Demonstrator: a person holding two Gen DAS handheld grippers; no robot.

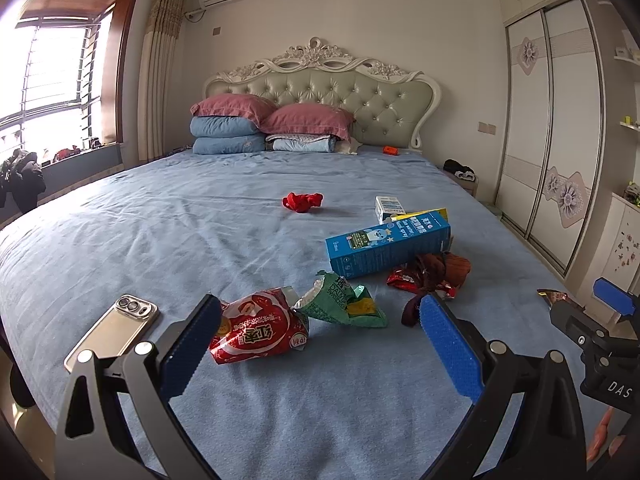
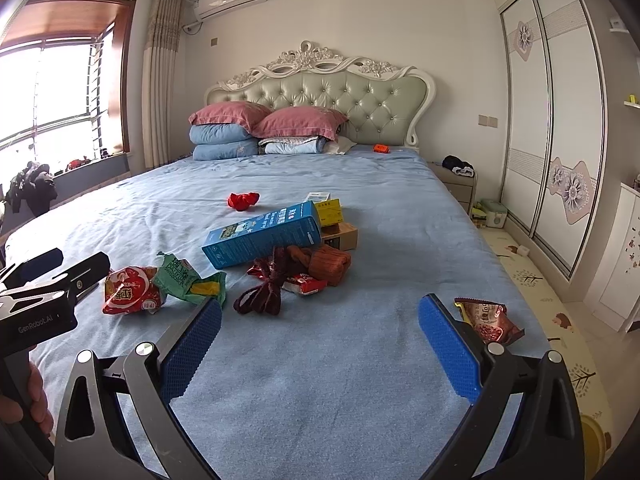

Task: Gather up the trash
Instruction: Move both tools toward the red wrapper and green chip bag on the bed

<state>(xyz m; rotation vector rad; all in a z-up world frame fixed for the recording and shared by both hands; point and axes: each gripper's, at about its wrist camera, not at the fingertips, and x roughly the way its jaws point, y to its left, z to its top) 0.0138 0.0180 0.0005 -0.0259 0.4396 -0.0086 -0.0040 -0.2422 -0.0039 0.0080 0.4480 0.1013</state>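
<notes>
Trash lies on a blue bed (image 1: 120, 232). A red snack bag (image 1: 258, 330) lies just ahead of my left finger, with a green wrapper (image 1: 340, 304) beside it. My left gripper (image 1: 320, 324) is open and empty above the sheet. A blue carton (image 1: 386, 246), a small red wrapper (image 1: 404, 280) and dark socks (image 1: 432, 276) lie further right. My right gripper (image 2: 320, 324) is open and empty; a brown wrapper (image 2: 490, 320) lies by its right finger. The red bag (image 2: 132, 290), green wrapper (image 2: 184, 278) and carton (image 2: 264, 238) show to its left.
A phone (image 1: 114, 328) lies at the left near the bed edge. A red cloth (image 1: 302, 202) sits mid-bed, small boxes (image 2: 332, 216) behind the carton. Pillows (image 1: 272, 124) and headboard at the back, wardrobe (image 2: 560, 128) and floor mat on the right.
</notes>
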